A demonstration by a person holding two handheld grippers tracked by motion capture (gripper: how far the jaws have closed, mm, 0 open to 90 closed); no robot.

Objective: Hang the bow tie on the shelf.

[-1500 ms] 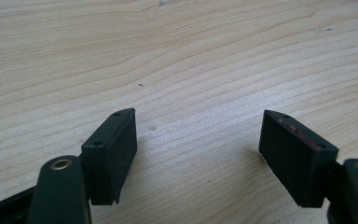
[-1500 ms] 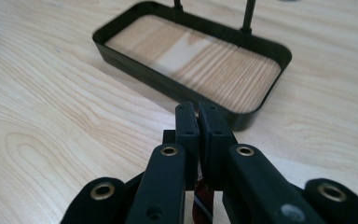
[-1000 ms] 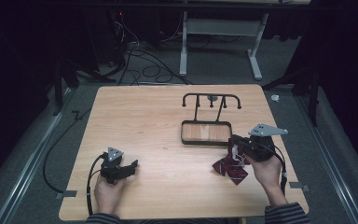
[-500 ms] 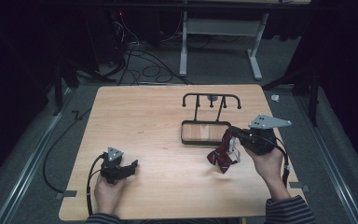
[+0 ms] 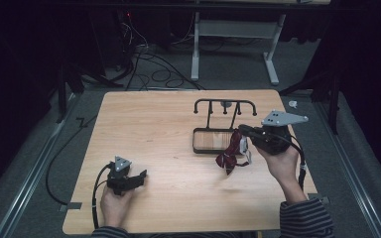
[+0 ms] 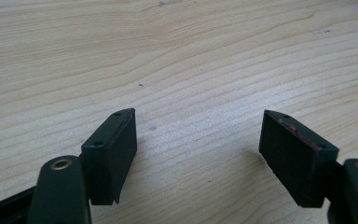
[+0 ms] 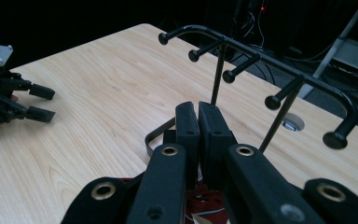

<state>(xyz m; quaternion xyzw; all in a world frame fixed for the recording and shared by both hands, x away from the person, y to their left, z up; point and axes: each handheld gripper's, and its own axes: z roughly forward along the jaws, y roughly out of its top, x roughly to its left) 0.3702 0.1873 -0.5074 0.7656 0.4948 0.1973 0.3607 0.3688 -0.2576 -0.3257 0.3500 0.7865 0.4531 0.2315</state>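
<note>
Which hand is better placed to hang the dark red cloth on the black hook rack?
Right: the right gripper holds the dark red cloth beside the black hook rack.

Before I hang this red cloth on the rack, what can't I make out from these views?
- Right gripper view: the red cloth lies mostly behind the right gripper, so the grip point is hidden.
- High view: the cloth's shape, any loop, is too small and blurred.
- High view: small object behind the rack, too small to identify.
</note>
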